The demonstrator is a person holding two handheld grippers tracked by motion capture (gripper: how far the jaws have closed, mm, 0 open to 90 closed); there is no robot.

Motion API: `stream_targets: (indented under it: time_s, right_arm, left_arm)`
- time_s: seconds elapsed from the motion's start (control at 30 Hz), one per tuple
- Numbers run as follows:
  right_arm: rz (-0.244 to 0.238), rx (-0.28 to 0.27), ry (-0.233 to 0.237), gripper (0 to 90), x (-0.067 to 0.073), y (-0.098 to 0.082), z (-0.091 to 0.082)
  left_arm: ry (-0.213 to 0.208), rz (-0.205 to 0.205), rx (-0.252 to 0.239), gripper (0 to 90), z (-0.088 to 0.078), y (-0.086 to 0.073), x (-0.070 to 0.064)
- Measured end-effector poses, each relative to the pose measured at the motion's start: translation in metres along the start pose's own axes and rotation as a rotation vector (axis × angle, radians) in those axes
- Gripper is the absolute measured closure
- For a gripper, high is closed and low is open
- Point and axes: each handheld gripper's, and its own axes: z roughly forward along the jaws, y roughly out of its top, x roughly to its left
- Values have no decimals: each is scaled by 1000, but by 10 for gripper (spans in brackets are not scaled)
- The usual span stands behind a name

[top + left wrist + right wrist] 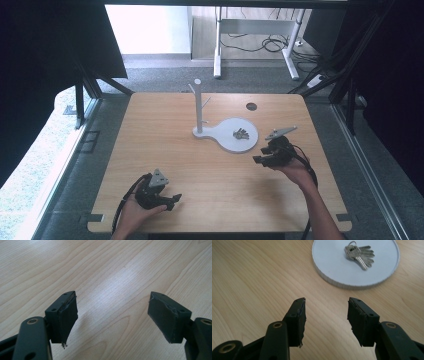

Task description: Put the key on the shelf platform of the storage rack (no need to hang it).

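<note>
Right claw point(325, 320): jaws are held apart with nothing between them, only bare desk point(249, 277) seen in the gap; no contact with any object. In the right gripper view, the bunch of keys point(359, 253) is seen ahead of the jaws, lying flat inside the round white dish point(329, 262), near the dish's middle, well apart from the pads. From the high view, the right claw point(260, 156) is placed just beside the dish's near rim point(227, 145), pointing leftward. The dish is joined to a white upright post with short pegs point(198, 107), standing at its left end. Left claw point(112, 315): jaws are spread wide, empty, over bare wood; it is held near the desk's front edge point(172, 200), well apart from the keys point(241, 133).
</note>
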Motion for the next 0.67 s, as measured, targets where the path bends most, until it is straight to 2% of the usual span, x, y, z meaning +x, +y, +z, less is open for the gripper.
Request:
stream_targets:
  time_s: [0.2,0.37,0.43,0.5,0.6,0.67]
  right_arm:
    - [13,-27,-29,492,9,-38,-11]
    - [19,-42,-35,508,14,-62,-12]
    - [31,-55,-31,511,14,-68,-11]
    - [28,-36,-32,501,12,-69,-9]
    - [30,-60,-36,490,11,-68,-9]
    - [7,-80,-60,474,13,-67,-7]
  left_arm:
    - [0,-3,10,240,2,-1,0]
    - [1,-7,7,240,2,0,0]
    - [2,-6,9,241,2,0,1]
    - [2,-3,13,240,3,0,0]
    - [2,0,14,240,3,0,0]
    - [0,0,13,240,3,0,0]
